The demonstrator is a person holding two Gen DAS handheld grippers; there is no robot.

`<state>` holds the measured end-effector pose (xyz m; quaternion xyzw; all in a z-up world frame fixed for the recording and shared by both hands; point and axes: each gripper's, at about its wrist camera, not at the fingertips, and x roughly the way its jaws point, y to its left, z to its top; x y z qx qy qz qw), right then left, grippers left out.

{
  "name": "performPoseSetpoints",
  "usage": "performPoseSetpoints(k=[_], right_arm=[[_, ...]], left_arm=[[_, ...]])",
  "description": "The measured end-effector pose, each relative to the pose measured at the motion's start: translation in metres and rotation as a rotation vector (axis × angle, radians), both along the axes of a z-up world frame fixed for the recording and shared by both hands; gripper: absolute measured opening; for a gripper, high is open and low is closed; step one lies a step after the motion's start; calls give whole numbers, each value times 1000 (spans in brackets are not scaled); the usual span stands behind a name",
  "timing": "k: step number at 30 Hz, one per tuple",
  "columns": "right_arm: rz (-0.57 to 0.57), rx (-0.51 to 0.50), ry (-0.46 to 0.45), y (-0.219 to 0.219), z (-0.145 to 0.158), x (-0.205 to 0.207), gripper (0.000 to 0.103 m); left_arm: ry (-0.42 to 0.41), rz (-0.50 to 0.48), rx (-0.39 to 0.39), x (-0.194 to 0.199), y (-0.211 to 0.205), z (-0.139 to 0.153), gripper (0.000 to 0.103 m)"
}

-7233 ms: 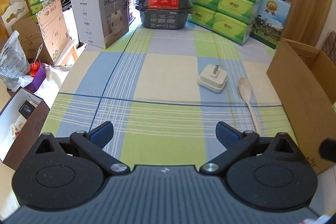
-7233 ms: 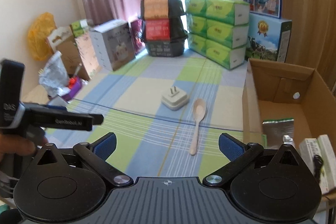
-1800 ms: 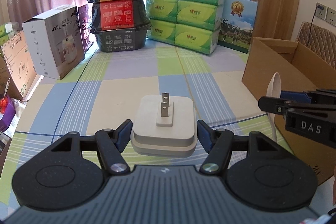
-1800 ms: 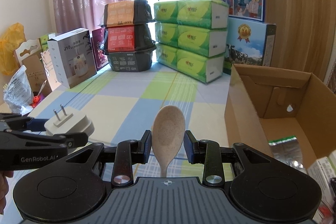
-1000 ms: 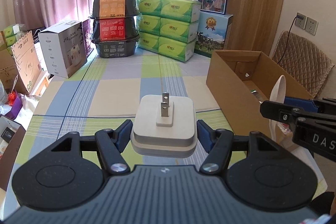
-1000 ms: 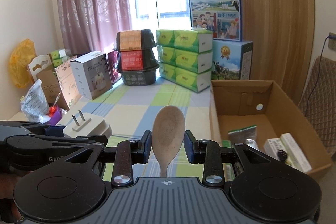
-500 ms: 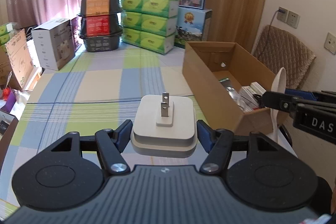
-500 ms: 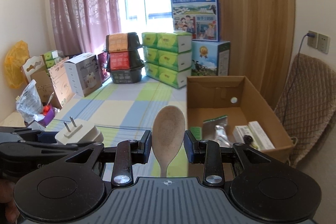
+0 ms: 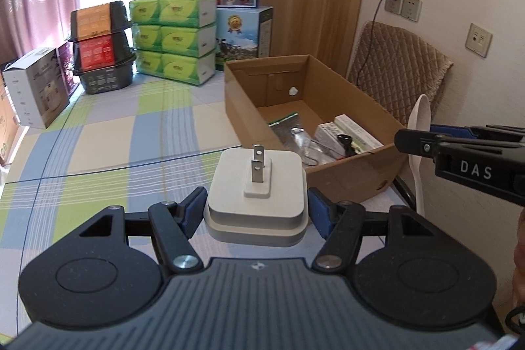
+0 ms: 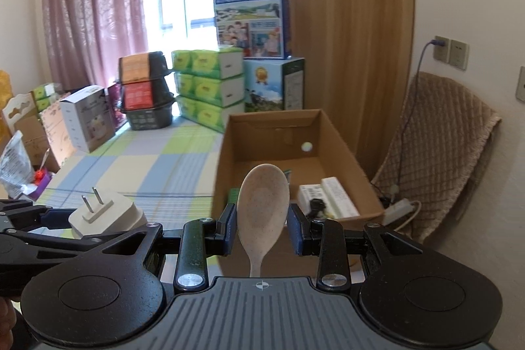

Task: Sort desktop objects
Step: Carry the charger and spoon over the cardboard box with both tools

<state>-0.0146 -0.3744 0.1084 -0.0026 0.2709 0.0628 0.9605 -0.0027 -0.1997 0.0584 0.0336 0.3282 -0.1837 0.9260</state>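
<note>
Both grippers are loaded and up in the air short of the cardboard box (image 9: 347, 173). Your left gripper (image 9: 256, 209) is clamped on the white plug adapter (image 9: 257, 186), prongs up, pads squeezing its two sides. Your right gripper (image 10: 262, 233) is clamped on the beige spoon (image 10: 262, 202), bowl up and forward, handle running back between the pads.

Judging by the task, the step in hand is carrying both to the box and dropping them in. The box sits on the checked tablecloth (image 9: 115, 133) at the right edge of the table, open on top, already holding a foil pouch (image 9: 288, 127), a white carton (image 9: 347, 130) and some dark small bits.

Do it well:
- Clear the near wall of the box before you lower; it stands tall.
- Bring one gripper in at a time so they don't knock together.
- Aim the adapter at the bare floor near the back wall.
- Lay the spoon along the long side, tilted down first, so it doesn't bounce out.
- Release low, not from height.
</note>
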Motion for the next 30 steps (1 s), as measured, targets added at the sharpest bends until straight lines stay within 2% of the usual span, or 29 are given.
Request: performPoseSetpoints(k=[16, 30], right_arm=[[-29, 1, 8, -42, 6, 13, 30], [27, -40, 19, -62, 23, 60, 30]], left_arm=[[11, -65, -1, 8, -46, 6, 61], [13, -98, -24, 43, -81, 17, 61]])
